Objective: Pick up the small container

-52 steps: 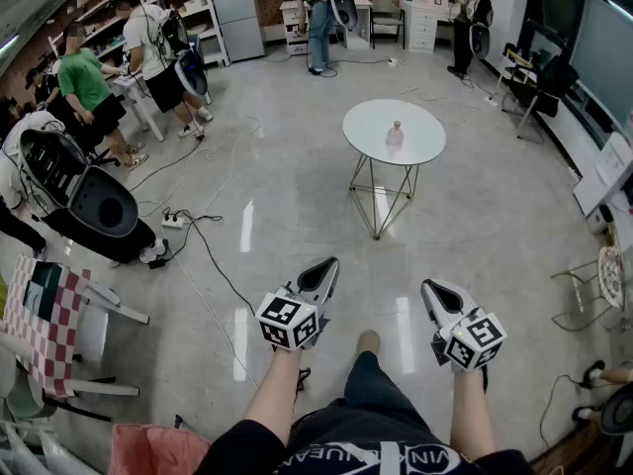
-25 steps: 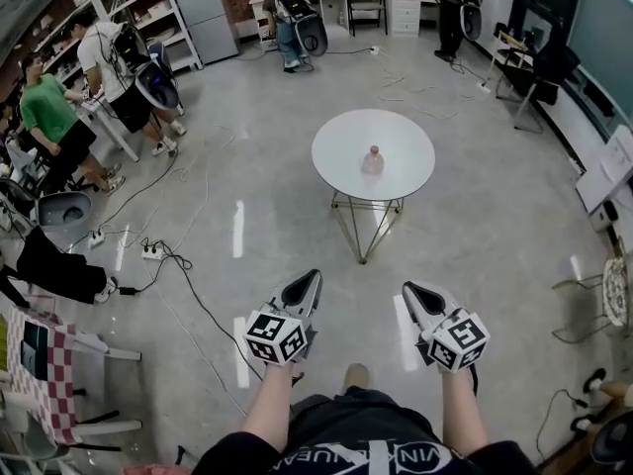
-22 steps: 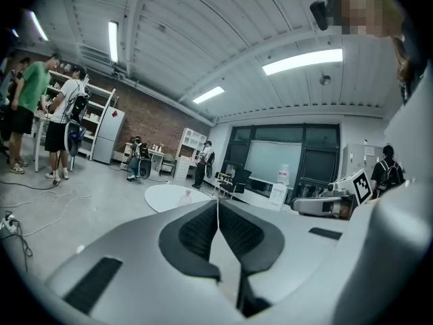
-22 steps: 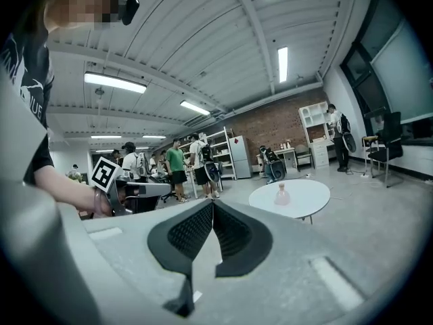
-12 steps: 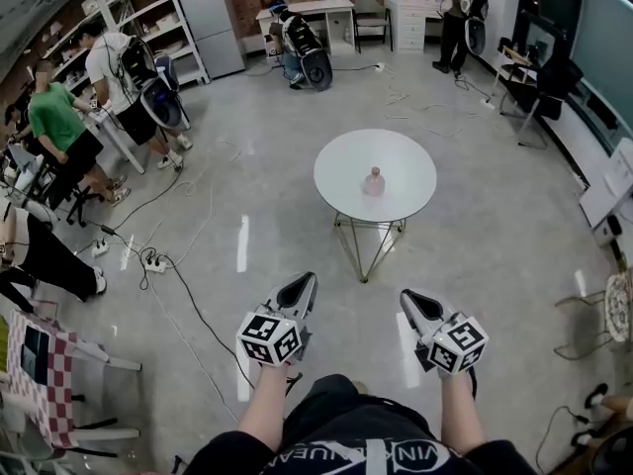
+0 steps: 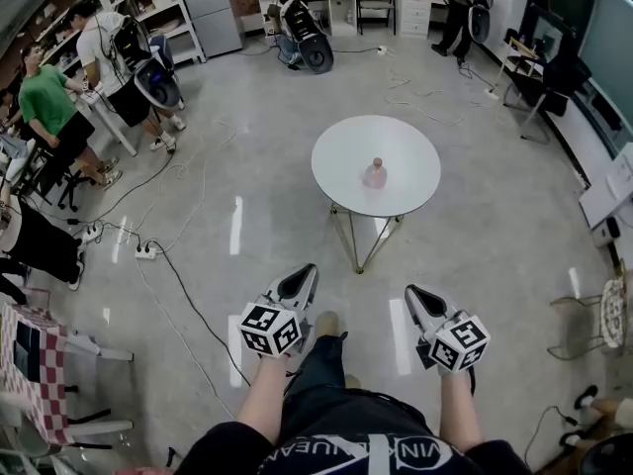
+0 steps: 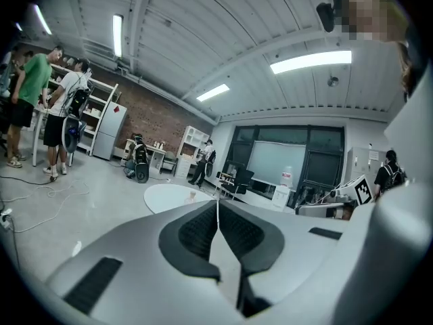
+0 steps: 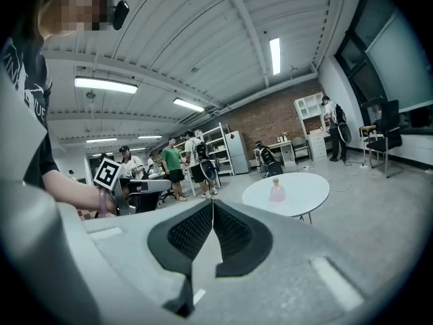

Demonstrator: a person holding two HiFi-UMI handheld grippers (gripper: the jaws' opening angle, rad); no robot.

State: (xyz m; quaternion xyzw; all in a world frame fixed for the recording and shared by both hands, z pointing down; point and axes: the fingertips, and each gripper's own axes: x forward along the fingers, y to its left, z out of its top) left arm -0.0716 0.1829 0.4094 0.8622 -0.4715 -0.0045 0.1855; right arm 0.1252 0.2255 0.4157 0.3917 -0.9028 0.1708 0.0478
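A small pinkish bottle-shaped container (image 6: 375, 173) stands upright near the middle of a round white table (image 6: 341, 156) ahead of me. It also shows in the right gripper view as the container (image 8: 277, 191) on the table (image 8: 304, 189), and faintly in the left gripper view as the container (image 7: 192, 196) on the table (image 7: 166, 196). My left gripper (image 6: 310, 270) and right gripper (image 6: 410, 291) hang side by side well short of the table, both shut with nothing between the jaws.
The table stands on thin wire legs (image 6: 357, 237) over a glossy grey floor. Cables and a power strip (image 6: 145, 251) lie at left. Several people (image 6: 49, 107) stand by shelves at far left, others by desks at the back. Chairs (image 6: 40, 364) sit at lower left.
The table and container have drawn nearer and lower in the head view as I walked toward them. Both grippers stay shut and side by side.
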